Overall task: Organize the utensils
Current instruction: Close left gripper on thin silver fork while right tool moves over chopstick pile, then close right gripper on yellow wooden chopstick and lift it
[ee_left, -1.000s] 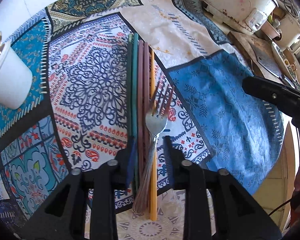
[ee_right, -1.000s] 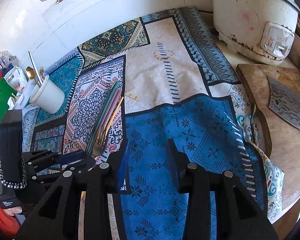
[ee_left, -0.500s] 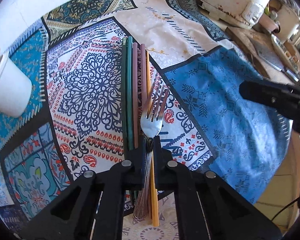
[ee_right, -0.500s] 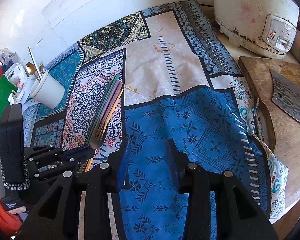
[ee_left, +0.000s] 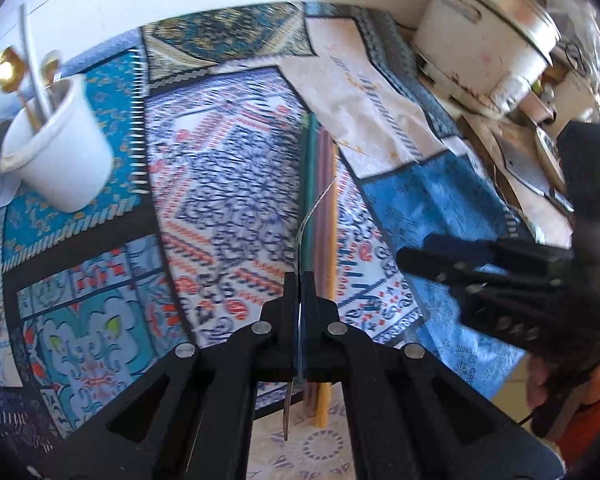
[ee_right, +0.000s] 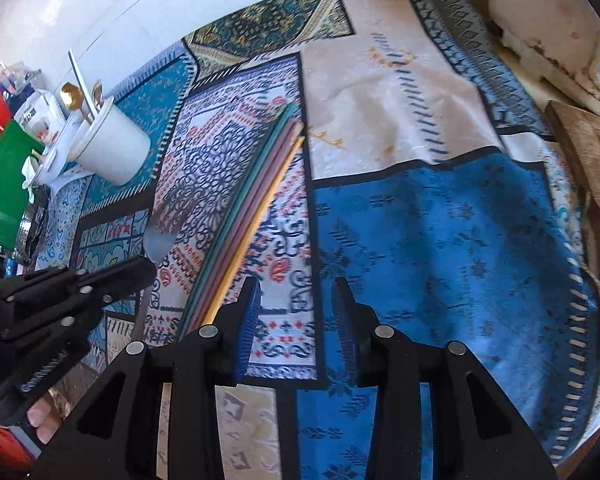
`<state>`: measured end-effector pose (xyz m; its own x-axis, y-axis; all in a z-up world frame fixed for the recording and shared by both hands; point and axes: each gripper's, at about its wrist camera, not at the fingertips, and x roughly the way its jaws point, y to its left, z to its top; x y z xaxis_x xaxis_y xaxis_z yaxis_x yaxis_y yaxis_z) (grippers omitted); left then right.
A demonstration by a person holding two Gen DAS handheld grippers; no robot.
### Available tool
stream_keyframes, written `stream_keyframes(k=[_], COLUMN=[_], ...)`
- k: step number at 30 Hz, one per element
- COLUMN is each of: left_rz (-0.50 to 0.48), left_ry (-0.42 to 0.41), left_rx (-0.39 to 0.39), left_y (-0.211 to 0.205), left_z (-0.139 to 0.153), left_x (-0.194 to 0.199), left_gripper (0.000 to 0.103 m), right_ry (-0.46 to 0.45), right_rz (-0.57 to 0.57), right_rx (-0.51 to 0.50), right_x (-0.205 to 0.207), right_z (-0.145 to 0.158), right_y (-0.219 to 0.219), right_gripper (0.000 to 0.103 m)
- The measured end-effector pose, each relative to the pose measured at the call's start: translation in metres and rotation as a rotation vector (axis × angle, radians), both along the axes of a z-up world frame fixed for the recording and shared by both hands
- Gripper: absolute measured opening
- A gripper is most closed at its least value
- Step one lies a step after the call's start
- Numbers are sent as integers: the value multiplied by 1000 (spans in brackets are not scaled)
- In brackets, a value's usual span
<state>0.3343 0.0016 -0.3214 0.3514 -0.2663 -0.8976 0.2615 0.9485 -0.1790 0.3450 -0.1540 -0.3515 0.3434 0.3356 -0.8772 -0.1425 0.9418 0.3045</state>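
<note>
Two tongs show above the patterned cloth (ee_right: 440, 240) that covers the surface. The left tongs (ee_left: 299, 280) are clenched on the handle of a metal fork (ee_left: 306, 220), which they hold lifted off the cloth and turned on edge in their own view; in the right wrist view the fork (ee_right: 162, 236) shows its tines pointing toward the back edge of the surface, above the red-and-navy patch of the cloth. The right tongs (ee_right: 296, 292) are released, their blue-padded fingers (ee_right: 248, 320) spread with nothing between them, hanging over the seam between the red-and-navy patch and the bright blue patch. Several coloured chopsticks (ee_right: 256, 200), green, mauve and yellow, lie side by side on the cloth, just to the right of the lifted fork and running from the near edge toward the back. A white cup (ee_left: 56, 148) stands near the back left corner with gold spoons (ee_left: 6, 76) and a pale utensil standing in it. A white rice cooker (ee_left: 488, 40) sits at the back right corner.
</note>
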Motion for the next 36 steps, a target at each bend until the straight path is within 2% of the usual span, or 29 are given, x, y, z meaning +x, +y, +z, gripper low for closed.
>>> stream_keyframes(k=[7, 9, 16, 20, 21, 22, 23, 26, 29, 33, 35, 36], left_rz=[61, 71, 89, 94, 94, 94, 94, 100, 110, 122, 129, 133], left_ry=[-16, -21, -54, -72, -77, -81, -85, -92, -94, -101, -104, -107], left_rx=[-11, -17, -31, -51, -55, -57, -61, -71, -83, -88, -89, -88], left_y=[33, 40, 56, 62, 63, 64, 65, 69, 74, 82, 86, 88], left_z=[7, 9, 18, 24, 25, 27, 28, 30, 31, 33, 33, 34], left_x=[0, -1, 2, 5, 6, 6, 7, 7, 6, 4, 4, 4], left_gripper=[0, 0, 0, 0, 0, 0, 0, 0, 0, 0, 0, 0], right_ry=[23, 4, -51, -51, -32, -51, -49, -11, 3, -41, -67, -71], right_rz=[26, 13, 5, 3, 6, 11, 15, -23, -53, -27, 7, 17], right_rx=[-57, -93, -204, -233, -262, -288, -305, -230, -205, -281, -294, -296], right_x=[5, 5, -4, -9, -9, -11, -11, -7, -4, -6, -4, -2], right_z=[-16, -15, -11, -10, -12, -12, -12, -11, -11, -14, -14, -14], right_y=[37, 43, 54, 48, 45, 44, 41, 24, 17, 32, 41, 42], right_gripper=[33, 34, 34, 34, 29, 22, 21, 21, 21, 23, 13, 13])
